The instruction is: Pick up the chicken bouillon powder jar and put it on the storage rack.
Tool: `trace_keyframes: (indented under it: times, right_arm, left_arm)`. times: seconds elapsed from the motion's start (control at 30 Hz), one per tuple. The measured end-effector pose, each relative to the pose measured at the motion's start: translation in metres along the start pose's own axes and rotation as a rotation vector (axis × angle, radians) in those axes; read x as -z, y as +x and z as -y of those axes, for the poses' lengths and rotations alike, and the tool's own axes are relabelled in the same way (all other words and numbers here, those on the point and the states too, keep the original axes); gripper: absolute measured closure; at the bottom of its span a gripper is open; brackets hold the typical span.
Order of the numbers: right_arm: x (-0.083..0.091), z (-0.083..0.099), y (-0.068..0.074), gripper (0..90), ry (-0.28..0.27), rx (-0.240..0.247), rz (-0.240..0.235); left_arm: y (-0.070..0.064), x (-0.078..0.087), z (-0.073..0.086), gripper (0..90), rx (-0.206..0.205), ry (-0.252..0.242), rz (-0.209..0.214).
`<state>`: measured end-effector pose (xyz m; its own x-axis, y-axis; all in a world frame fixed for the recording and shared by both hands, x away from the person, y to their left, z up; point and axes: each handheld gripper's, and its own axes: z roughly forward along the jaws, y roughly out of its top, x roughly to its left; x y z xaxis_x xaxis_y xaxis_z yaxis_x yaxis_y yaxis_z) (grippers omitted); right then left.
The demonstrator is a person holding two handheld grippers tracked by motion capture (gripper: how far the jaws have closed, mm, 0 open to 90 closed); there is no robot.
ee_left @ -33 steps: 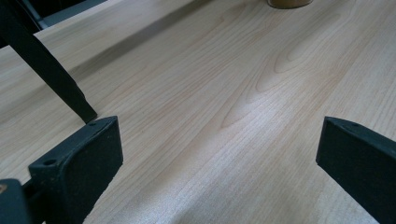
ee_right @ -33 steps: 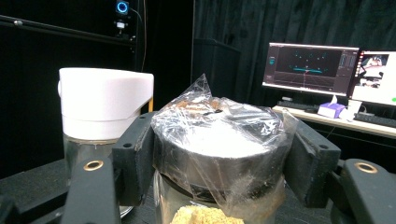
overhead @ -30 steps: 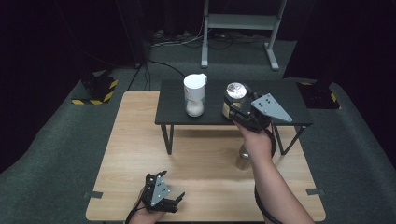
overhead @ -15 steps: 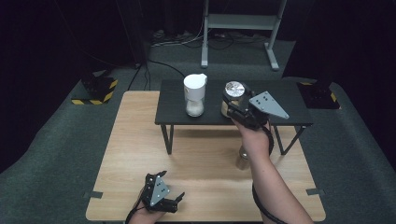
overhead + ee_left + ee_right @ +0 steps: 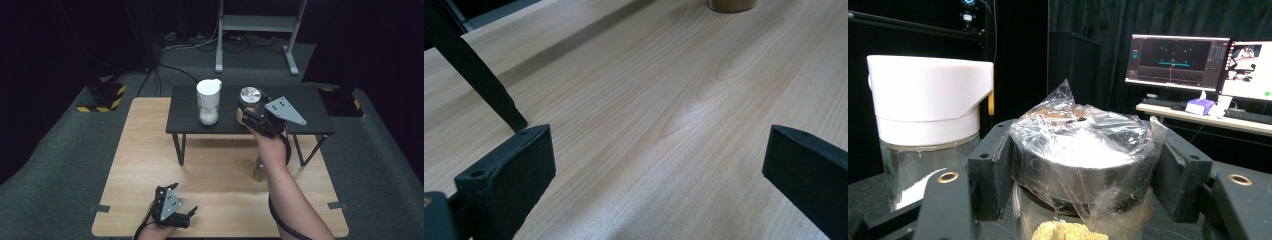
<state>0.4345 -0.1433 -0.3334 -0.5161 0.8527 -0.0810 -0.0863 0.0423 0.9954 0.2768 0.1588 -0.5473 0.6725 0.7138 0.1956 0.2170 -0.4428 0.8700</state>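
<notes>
1. On the small black table [image 5: 310, 107], just right of the white-lidded jar [image 5: 208, 102], stands a jar with a plastic-wrapped lid [image 5: 249, 95]; the right tongs [image 5: 246, 111] hold it, their jaws pressed against either side of the lid [image 5: 1083, 150], with the crinkled wrap caught between pad and lid.
2. Well in front of the white-lidded jar, down on the wooden table [image 5: 220, 175], the left tongs [image 5: 184, 216] hover with jaws spread wide (nothing between them but bare wood).
3. The step in hand looks like the grip on the wrapped lid: either to twist it off or to lift the jar.
4. The next move likely calls for a firm, even squeeze, since the loose wrap may slip, and care not to knock the white-lidded jar just beside it.
</notes>
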Motion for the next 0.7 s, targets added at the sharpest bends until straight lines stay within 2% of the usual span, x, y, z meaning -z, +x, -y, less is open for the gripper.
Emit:
trace_keyframes:
  times: [0.7]
  right_arm:
    - [-0.0065, 0.0016, -0.0048, 33.1, 0.005, -0.025, 0.009]
  left_arm:
    - [0.0002, 0.0, -0.0001, 0.7, -0.004, 0.001, 0.002]
